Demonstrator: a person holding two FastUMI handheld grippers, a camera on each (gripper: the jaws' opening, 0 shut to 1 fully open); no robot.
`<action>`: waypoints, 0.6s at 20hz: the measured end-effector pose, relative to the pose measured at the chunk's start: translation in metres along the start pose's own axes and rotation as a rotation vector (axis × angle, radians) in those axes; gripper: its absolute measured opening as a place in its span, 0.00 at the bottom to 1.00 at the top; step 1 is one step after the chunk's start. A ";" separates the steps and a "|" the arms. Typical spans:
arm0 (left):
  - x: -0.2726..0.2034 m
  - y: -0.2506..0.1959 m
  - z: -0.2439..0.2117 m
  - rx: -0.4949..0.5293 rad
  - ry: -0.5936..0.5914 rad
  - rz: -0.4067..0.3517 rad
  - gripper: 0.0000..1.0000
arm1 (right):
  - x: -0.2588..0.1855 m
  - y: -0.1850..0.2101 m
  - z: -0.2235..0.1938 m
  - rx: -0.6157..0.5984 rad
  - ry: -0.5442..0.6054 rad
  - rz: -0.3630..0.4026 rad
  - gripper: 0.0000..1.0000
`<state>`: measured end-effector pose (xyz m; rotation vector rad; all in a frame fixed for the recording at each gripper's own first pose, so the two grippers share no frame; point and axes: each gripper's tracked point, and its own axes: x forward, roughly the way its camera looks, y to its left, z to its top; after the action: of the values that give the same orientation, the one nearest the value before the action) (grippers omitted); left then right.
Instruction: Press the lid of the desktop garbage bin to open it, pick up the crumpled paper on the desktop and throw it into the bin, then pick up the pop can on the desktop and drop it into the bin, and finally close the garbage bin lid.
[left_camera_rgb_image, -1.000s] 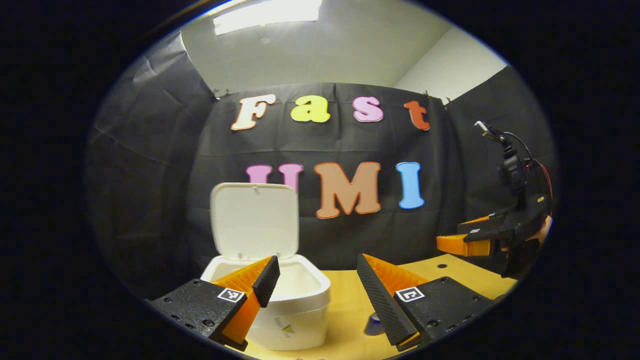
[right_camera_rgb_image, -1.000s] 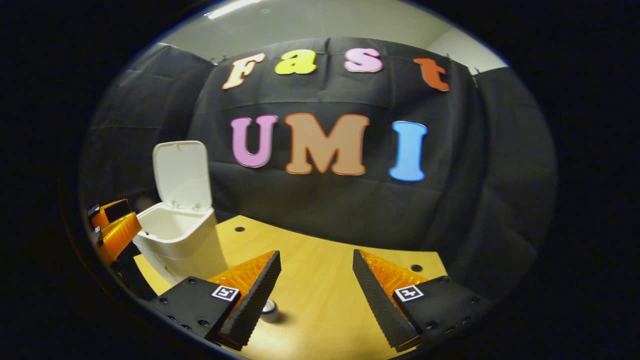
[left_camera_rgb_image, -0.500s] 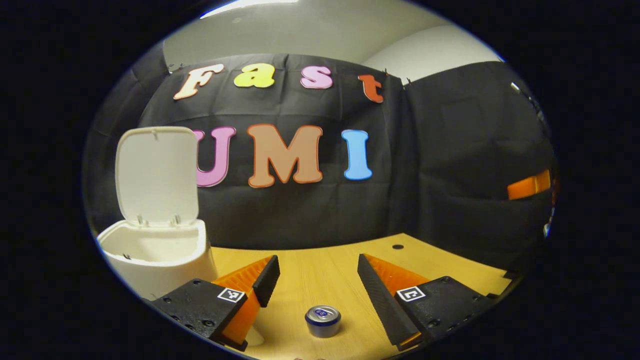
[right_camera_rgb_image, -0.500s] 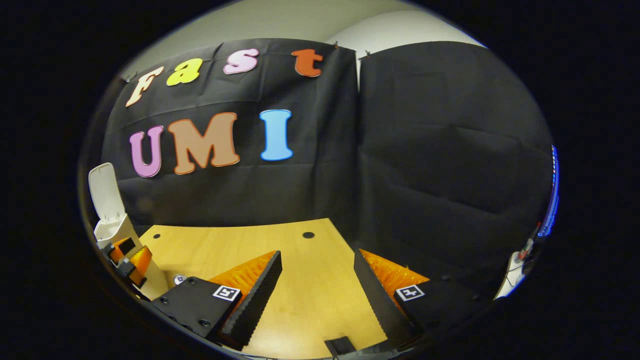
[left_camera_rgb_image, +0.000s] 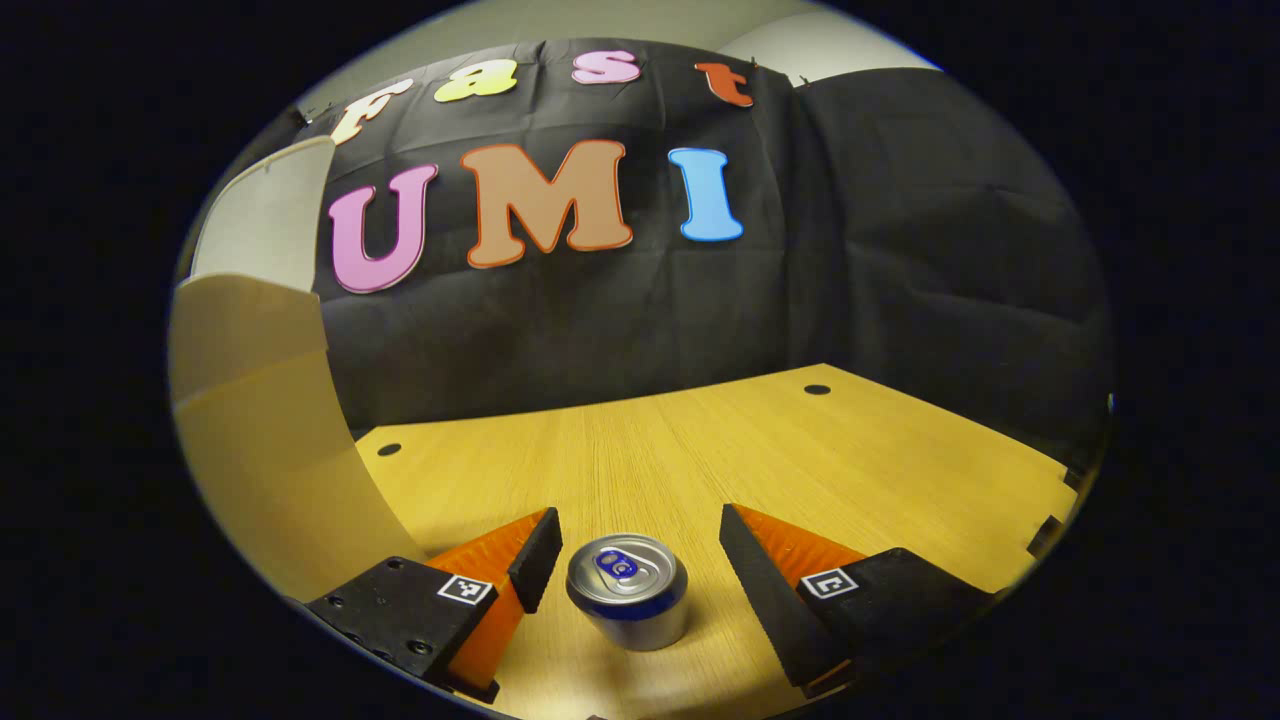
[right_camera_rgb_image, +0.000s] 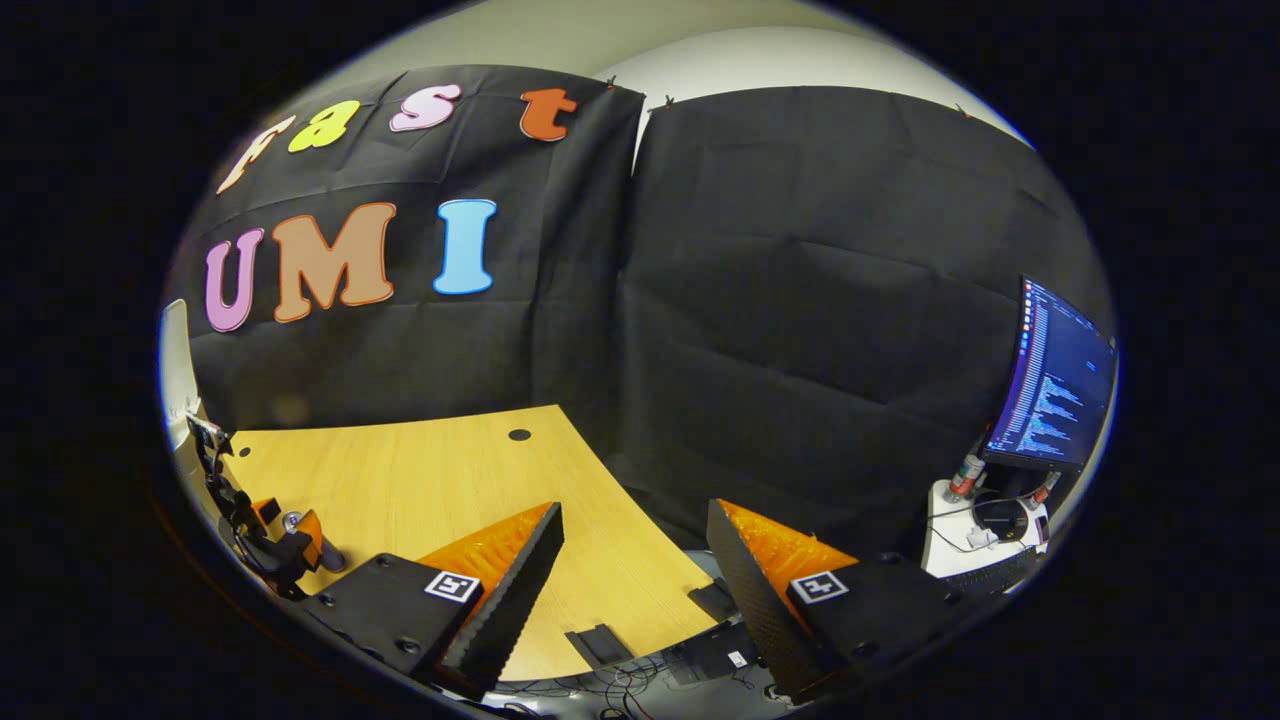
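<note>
The wooden desktop (left_camera_rgb_image: 700, 440) spreads across the lower half of the left gripper view. The white garbage bin (left_camera_rgb_image: 255, 440) looms at the left edge, its lid (left_camera_rgb_image: 265, 215) raised at the upper left. Low over the desk at the bottom centre, the left gripper (left_camera_rgb_image: 632, 545) is spread wide, the upright pop can (left_camera_rgb_image: 628, 590) standing between its fingers, untouched. The right gripper (right_camera_rgb_image: 634, 540) at the bottom of its own view hangs parted and empty past the desk's right edge, facing a monitor (right_camera_rgb_image: 1050, 390) at the right.

Pop can (left_camera_rgb_image: 627, 590) upright on desktop (left_camera_rgb_image: 760, 440); white bin (left_camera_rgb_image: 262, 440) beside, lid (left_camera_rgb_image: 268, 215) raised.
</note>
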<state>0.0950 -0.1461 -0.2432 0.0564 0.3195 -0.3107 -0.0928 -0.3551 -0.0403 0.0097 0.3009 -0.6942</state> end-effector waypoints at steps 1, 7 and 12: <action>0.003 0.001 -0.007 -0.014 0.022 0.001 0.96 | -0.003 0.002 -0.002 -0.005 -0.002 -0.005 0.96; 0.013 0.007 -0.044 -0.057 0.113 0.026 0.96 | -0.010 -0.013 -0.009 -0.106 0.001 -0.094 0.96; 0.016 0.003 -0.054 -0.069 0.151 0.023 0.79 | -0.009 -0.009 -0.010 -0.116 0.005 -0.076 0.97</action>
<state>0.0936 -0.1427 -0.2995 0.0152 0.4787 -0.2726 -0.1071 -0.3552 -0.0467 -0.1106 0.3471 -0.7510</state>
